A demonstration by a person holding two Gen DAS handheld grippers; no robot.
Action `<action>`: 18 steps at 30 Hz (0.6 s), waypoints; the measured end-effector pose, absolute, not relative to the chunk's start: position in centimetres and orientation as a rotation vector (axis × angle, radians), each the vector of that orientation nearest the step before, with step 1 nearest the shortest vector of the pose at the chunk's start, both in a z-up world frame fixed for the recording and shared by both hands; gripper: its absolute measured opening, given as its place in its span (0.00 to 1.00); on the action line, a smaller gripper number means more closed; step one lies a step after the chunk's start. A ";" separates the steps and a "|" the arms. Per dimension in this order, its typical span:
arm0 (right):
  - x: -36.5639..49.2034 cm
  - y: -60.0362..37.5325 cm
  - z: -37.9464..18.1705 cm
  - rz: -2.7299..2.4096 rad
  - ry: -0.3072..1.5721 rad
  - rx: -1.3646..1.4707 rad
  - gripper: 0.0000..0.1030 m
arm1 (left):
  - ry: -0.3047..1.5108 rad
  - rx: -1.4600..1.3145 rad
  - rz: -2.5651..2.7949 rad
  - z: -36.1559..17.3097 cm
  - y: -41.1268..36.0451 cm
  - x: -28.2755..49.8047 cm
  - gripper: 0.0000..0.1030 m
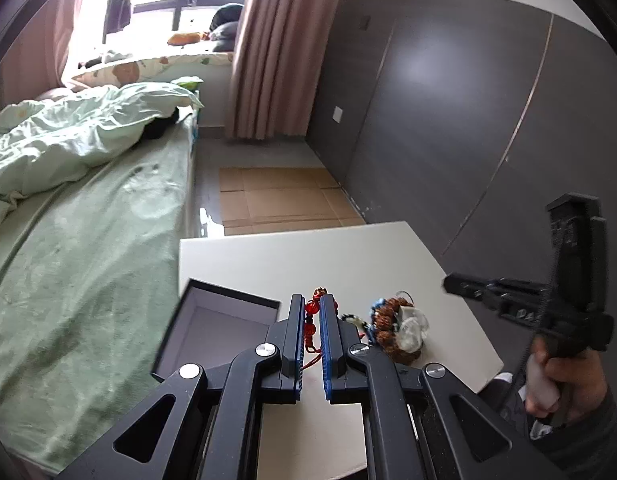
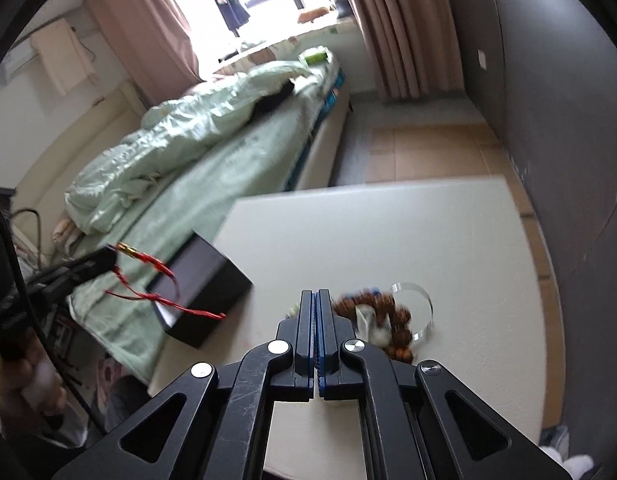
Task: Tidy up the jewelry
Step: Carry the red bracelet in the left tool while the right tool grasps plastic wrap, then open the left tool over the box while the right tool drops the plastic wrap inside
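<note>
My left gripper [image 1: 311, 308] pinches red beads [image 1: 309, 322], box [image 1: 212, 320] at 9 o'clock; right gripper [image 2: 316, 300] closed, empty

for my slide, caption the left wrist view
Left gripper pinching a red beaded cord beside an open dark box on a white table.

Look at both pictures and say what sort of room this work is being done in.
Most likely a bedroom in a home: a bed with a rumpled green duvet, pink curtains at a window, and a small white table set beside the bed.
</note>
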State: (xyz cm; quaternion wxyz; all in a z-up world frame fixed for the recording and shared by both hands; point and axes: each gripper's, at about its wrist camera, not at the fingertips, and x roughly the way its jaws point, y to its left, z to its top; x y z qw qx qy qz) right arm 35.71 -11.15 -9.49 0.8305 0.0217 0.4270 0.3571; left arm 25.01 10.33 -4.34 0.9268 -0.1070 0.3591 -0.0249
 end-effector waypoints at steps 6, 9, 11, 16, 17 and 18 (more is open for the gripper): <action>35.7 -10.0 -7.2 0.729 0.887 -0.009 0.02 | 0.719 -0.236 -0.023 -3.9 12.2 24.6 0.07; 36.3 -9.8 -8.5 0.689 0.951 -0.029 0.44 | 0.719 -0.242 -0.012 -4.1 13.1 24.6 0.07; 36.4 -10.2 -9.6 0.670 0.969 -0.018 0.80 | 0.724 -0.247 -0.006 -4.3 13.5 24.6 0.07; 36.3 -10.4 -12.5 0.665 1.005 -0.036 0.80 | 0.733 -0.263 0.020 -5.1 14.6 24.4 0.07; 36.3 -10.4 -13.0 0.673 1.016 -0.038 0.79 | 0.733 -0.266 0.024 -5.1 14.8 24.3 0.07; 36.3 -10.3 -13.5 0.679 1.026 -0.042 0.75 | 0.732 -0.269 0.032 -5.1 15.0 24.3 0.07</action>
